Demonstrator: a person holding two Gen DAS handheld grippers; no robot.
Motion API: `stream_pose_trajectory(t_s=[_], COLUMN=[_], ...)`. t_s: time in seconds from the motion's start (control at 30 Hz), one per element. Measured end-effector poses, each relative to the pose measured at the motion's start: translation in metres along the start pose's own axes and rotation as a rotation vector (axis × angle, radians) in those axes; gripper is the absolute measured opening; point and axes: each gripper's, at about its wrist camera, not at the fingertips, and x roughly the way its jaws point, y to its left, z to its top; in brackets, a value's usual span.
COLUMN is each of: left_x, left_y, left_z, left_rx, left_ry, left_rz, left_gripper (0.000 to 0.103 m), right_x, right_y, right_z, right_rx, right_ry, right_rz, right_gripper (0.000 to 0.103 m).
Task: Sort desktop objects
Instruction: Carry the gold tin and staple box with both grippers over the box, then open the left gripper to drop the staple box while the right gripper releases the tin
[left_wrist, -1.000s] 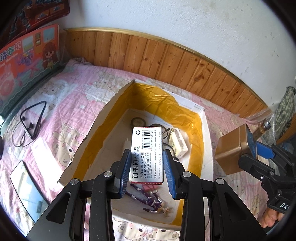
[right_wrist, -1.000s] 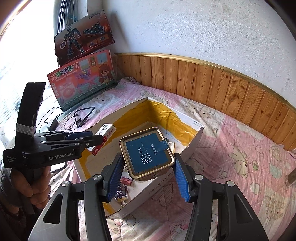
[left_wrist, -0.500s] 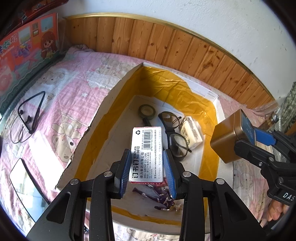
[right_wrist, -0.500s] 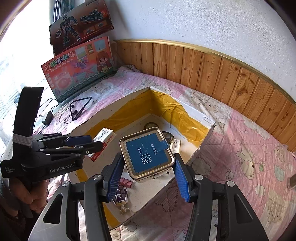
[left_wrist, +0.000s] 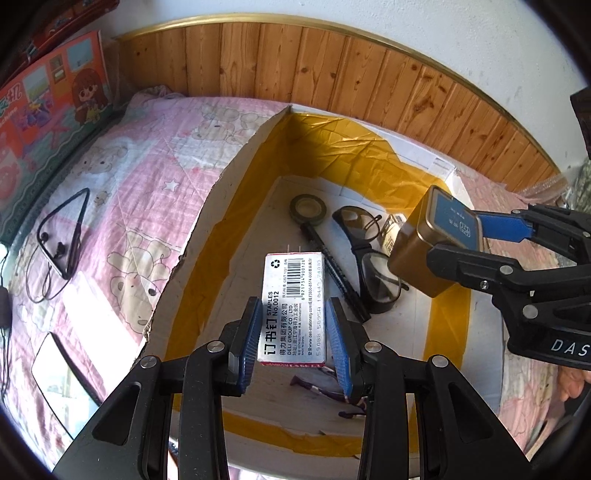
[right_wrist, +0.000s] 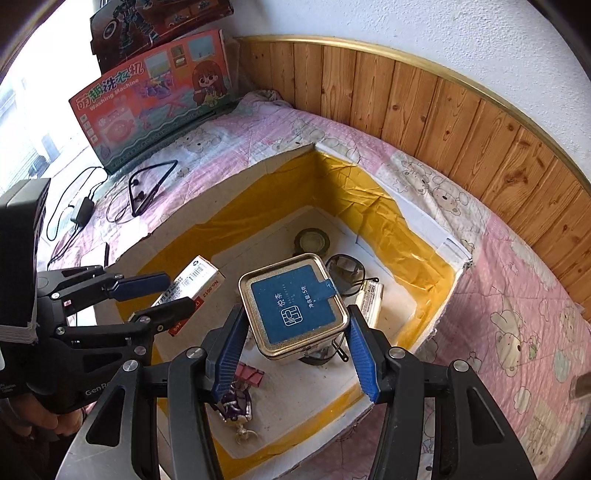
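The left gripper (left_wrist: 295, 341) is clenched on a staple box (left_wrist: 293, 308), its blue pads pressing the two long sides. The box is a flat white carton with a barcode, a recycling mark, the print "STAPLES No.0012" and a red edge at its near end. It hangs over the middle of the cardboard box (left_wrist: 192, 254).

The right gripper (right_wrist: 297, 345) is clenched on a tin (right_wrist: 293, 304): square, rounded corners, brass-coloured walls, a dark blue label with white characters and a small blue tab on the lid. The tin is tilted and hangs above the right half of the carton floor, over the eyeglasses (left_wrist: 373, 266).

The carton is open-topped, with white walls lined inside with yellow tape; its near-left rim is torn and ragged. It rests on a pink quilt (right_wrist: 517, 295) printed with bears. On its floor lie a tape roll (left_wrist: 308, 208), a black pen (left_wrist: 332, 273) running toward the glasses, a small labelled packet (right_wrist: 369, 301) by the right wall, a pink binder clip (right_wrist: 251, 376) and a purple figurine (right_wrist: 236, 400) near the front wall.

Bare floor shows at the left half of the carton, under the staple box. The two grippers are near each other but apart.

Outside the carton, to the left, a neckband earphone (left_wrist: 62, 240) and a mirror-like panel (left_wrist: 62, 373) lie on the quilt; a toy carton (right_wrist: 155, 96) leans at the far left.
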Motion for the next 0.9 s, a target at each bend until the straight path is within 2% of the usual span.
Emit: stream_pose_trajectory(t_s=[0.33,0.47,0.63,0.9], left_x=[0.016,0.024,0.030,0.032], left_y=[-0.001,-0.002,0.002,0.005], left_z=[0.000,-0.001,-0.001,0.000], left_rx=[0.038,0.048,0.027,0.010], left_ry=[0.042,0.079,0.108,0.115], left_rz=[0.016,0.046,0.044,0.049], left_gripper=[0.036,0.037,0.037,0.037], right_x=[0.038,0.050,0.065,0.085], right_y=[0.000,0.001,0.003,0.006], right_z=[0.002,0.012,0.029,0.049], right_rx=[-0.090,-0.083,-0.084,-0.100], right_ry=[0.150,0.172,0.191,0.218], right_rz=[-0.034,-0.026,-0.045,-0.063], right_gripper=[0.055,0.055,0.055,0.055])
